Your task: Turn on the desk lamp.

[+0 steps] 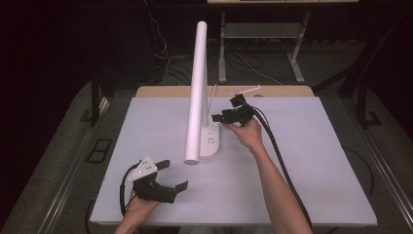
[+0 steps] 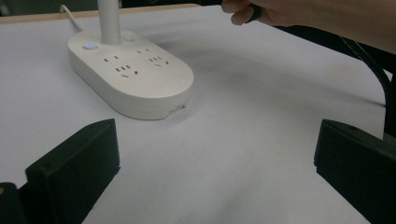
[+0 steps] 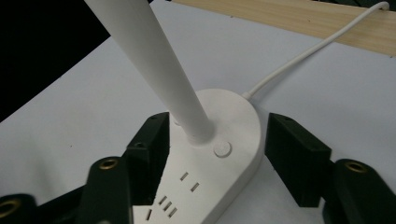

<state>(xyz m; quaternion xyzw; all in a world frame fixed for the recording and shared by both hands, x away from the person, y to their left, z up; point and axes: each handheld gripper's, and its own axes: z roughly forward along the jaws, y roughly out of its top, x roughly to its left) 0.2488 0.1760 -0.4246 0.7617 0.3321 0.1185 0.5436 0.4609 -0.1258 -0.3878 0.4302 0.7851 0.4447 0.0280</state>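
A white desk lamp stands mid-table, its oval base [image 1: 210,142] carrying several sockets and a long white tube [image 1: 197,83] that rises and leans toward me. My right gripper [image 1: 227,109] hovers at the base's far right end. In the right gripper view this gripper [image 3: 219,140] is open, one jaw on each side of the base [image 3: 233,116], close to the round button [image 3: 222,149]. My left gripper [image 1: 175,174] rests open near the front left of the table, nothing between its jaws. In the left gripper view, the gripper [image 2: 215,154] faces the base [image 2: 135,79] from a distance.
A white mat [image 1: 316,170] covers the table, with a wooden strip [image 1: 160,91] along the far edge. The lamp's white cord [image 3: 317,46] runs off over that strip. The right hand [image 2: 299,14] and its black cable [image 1: 282,165] cross the right half.
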